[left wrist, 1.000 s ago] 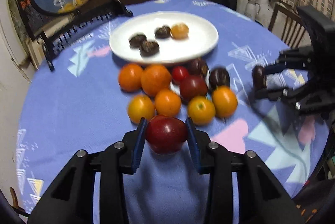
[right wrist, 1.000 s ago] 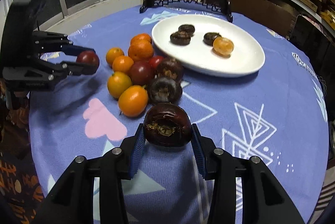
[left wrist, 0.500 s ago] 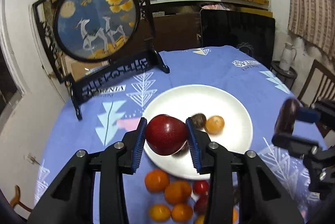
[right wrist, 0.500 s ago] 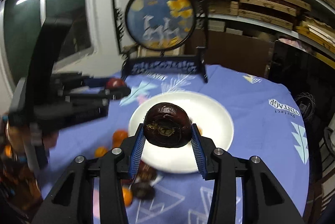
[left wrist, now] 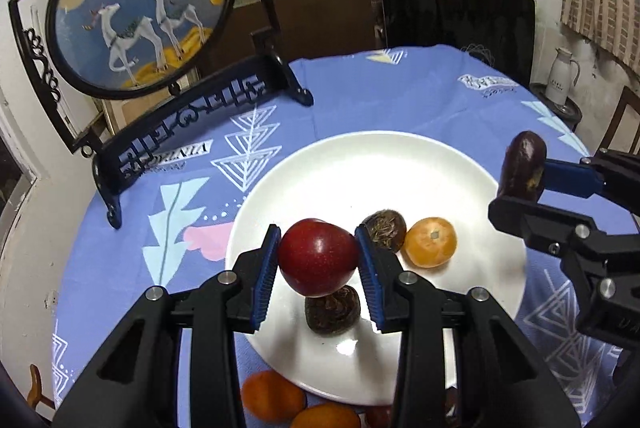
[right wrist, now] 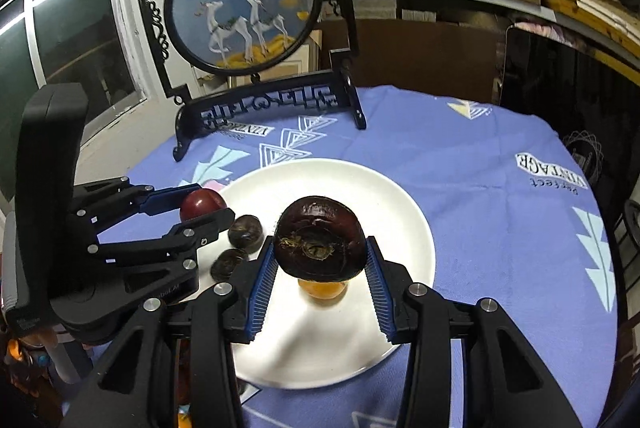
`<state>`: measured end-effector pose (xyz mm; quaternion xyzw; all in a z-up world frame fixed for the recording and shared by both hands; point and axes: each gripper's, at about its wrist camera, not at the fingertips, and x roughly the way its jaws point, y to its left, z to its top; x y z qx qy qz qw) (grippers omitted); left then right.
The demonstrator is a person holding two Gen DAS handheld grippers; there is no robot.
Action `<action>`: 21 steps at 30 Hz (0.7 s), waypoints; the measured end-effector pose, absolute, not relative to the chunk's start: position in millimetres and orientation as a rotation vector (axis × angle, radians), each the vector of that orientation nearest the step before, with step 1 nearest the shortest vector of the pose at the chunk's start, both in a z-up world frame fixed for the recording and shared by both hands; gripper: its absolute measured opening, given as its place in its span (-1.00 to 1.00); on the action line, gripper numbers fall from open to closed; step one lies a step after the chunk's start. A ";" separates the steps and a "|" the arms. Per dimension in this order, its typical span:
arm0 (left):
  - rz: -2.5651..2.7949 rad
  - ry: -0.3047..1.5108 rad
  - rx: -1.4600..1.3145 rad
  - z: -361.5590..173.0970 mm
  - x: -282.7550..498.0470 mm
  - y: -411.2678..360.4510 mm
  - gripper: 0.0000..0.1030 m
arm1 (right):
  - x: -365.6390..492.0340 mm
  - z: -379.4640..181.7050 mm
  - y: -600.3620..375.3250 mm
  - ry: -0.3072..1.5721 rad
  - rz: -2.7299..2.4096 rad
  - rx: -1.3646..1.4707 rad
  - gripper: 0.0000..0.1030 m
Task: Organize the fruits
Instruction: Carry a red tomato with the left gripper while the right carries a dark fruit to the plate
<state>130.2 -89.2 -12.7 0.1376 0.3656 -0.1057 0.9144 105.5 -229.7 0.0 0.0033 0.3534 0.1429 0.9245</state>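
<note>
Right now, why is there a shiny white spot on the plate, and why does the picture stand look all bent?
Left wrist view: the bright spot is lamp glare on the glossy white plate. Both views: the fisheye lens curves the picture stand and darkens the corners. Both views look sharp, without motion blur.

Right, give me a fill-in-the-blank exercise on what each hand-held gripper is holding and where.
1. The left hand-held gripper is shut on a round ____ fruit.
2. The right hand-held gripper holds a dark brown water chestnut above the round white ____.
3. One small ____ citrus fruit lies on that plate beside loose chestnuts.

Missing words: red; plate; orange
</note>
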 end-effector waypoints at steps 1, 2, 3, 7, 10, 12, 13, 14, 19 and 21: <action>-0.216 0.756 0.285 -14.8 131.9 -89.7 -0.28 | 108.6 -2.3 -230.0 0.729 0.292 0.007 -0.14; -0.213 0.758 0.289 -17.4 134.5 -90.2 -0.28 | 111.3 -3.8 -230.2 0.732 0.290 0.010 -0.14; -0.212 0.759 0.292 -18.6 135.8 -90.6 -0.28 | 114.9 -5.6 -230.9 0.737 0.289 0.016 -0.14; -0.214 0.765 0.297 -23.2 139.3 -92.3 -0.28 | 124.2 -8.7 -230.9 0.745 0.287 0.020 -0.14; -0.217 0.768 0.300 -25.6 141.5 -93.9 -0.28 | 130.2 -10.8 -229.5 0.752 0.285 0.017 -0.14; -0.219 0.772 0.300 -27.4 143.1 -95.0 -0.28 | 133.6 -12.0 -228.0 0.756 0.287 0.018 -0.14; -0.221 0.773 0.302 -27.9 143.2 -95.8 -0.28 | 134.8 -12.5 -227.5 0.758 0.288 0.018 -0.14; -0.221 0.773 0.303 -28.5 144.1 -96.1 -0.28 | 135.9 -13.4 -226.7 0.760 0.289 0.018 -0.14; -0.217 0.783 0.309 -32.8 148.1 -98.9 -0.28 | 143.6 -19.0 -223.5 0.774 0.288 0.020 -0.14; -0.214 0.787 0.311 -34.7 150.3 -99.4 -0.28 | 147.1 -21.1 -222.4 0.779 0.284 0.019 -0.14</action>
